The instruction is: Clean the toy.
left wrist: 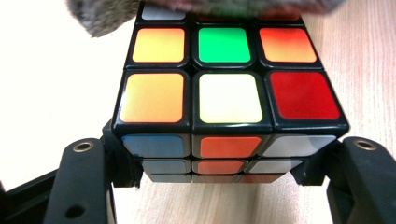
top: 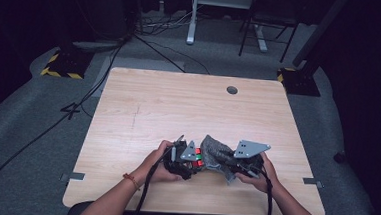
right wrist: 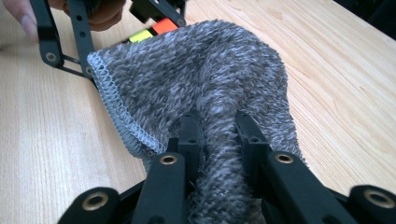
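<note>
Pale wooden desk (top: pixel 178 107), left hand-held gripper (left wrist: pixel 224 154) clamped on the colour cube (left wrist: pixel 224 93), right hand-held gripper (right wrist: pixel 219 135) pinching the grey cloth (right wrist: pixel 201 79) whose stitched hem drapes over the cube's far edge.

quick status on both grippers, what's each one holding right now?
Left gripper: shut on the cube.
Right gripper: shut on the grey cloth, which lies against the cube.

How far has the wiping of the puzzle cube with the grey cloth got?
Done: the left tongs clamp the puzzle cube by its sides, and the right tongs pinch a fold of the grey cloth. In hand: the cloth lies over the cube's far edge. Left: the near stickers remain uncovered.
</note>
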`<action>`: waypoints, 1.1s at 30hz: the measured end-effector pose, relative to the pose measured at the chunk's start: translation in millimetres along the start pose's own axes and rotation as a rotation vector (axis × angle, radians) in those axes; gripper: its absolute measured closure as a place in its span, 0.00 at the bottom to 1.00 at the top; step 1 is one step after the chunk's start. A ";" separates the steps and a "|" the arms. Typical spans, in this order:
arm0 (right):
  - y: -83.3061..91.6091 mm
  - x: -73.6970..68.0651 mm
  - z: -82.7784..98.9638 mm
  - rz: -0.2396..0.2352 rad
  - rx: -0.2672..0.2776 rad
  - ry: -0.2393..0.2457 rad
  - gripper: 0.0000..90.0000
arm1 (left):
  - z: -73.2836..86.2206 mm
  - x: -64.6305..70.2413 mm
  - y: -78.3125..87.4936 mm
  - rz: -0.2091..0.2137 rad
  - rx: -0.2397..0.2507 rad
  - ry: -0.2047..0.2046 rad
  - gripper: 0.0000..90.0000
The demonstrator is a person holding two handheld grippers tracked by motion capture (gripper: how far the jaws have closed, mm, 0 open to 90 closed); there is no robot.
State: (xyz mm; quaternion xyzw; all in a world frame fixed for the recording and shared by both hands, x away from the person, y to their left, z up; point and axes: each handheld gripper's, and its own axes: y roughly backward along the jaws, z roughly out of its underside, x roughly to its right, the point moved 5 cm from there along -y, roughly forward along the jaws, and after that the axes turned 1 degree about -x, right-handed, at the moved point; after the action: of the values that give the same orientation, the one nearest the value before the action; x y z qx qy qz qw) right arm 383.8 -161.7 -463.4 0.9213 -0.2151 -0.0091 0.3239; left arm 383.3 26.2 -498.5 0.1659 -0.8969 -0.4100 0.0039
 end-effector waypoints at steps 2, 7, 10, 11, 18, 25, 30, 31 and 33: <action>-0.1 1.2 1.1 -0.002 -0.002 -0.006 0.84 | -0.2 -0.1 1.2 -0.002 0.003 0.002 0.38; -0.7 4.8 5.6 -0.004 -0.001 -0.031 0.84 | -4.6 2.9 3.4 0.002 0.023 -0.011 0.38; -0.6 3.9 5.9 -0.002 -0.001 -0.028 0.84 | -7.4 3.6 3.5 0.013 0.037 -0.019 0.38; -0.7 3.7 6.4 -0.001 -0.002 -0.030 0.84 | -8.5 4.1 4.0 0.018 0.046 -0.015 0.38; 3.0 1.6 8.2 -0.037 0.043 -0.066 0.84 | -19.0 8.0 5.2 0.040 0.088 -0.044 0.38; 15.3 -5.1 3.1 -0.096 0.158 -0.116 0.85 | -25.7 9.1 2.5 0.048 0.101 -0.069 0.37; 18.7 -13.3 -5.2 -0.116 0.188 -0.089 0.84 | -25.6 11.7 -7.3 0.052 0.060 -0.093 0.37; 16.5 -17.2 -7.9 -0.123 0.185 -0.080 0.85 | -25.7 12.1 -9.0 0.049 0.052 -0.104 0.37; 15.2 -18.8 -9.0 -0.128 0.187 -0.081 0.85 | -26.2 13.8 -11.5 0.047 0.048 -0.110 0.37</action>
State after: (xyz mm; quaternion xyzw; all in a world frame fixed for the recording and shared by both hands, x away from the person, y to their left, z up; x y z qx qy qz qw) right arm 362.2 -159.5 -449.4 0.9582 -0.1688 -0.0465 0.2264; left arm 377.5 -4.2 -491.4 0.1220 -0.9089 -0.3967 -0.0396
